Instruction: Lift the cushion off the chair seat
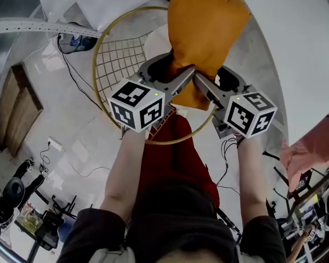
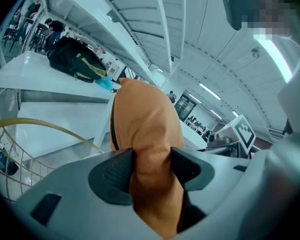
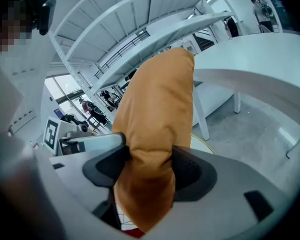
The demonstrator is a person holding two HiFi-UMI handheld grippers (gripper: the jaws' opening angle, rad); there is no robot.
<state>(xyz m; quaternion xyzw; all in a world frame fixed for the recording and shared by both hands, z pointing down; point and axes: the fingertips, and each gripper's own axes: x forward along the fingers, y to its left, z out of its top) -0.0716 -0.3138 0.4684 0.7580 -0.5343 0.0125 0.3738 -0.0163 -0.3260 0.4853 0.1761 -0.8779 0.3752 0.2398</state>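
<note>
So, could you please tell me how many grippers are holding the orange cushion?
2. The left gripper pinches the cushion at its lower edge, on the left in the head view; the right gripper pinches it just beside that, on the right. Neither is hidden.

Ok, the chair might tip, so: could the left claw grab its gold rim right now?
Probably not. The left claw is shut on the orange cushion, as is the right claw, so it would have to let go first. The gold rim itself lies bare below.
</note>
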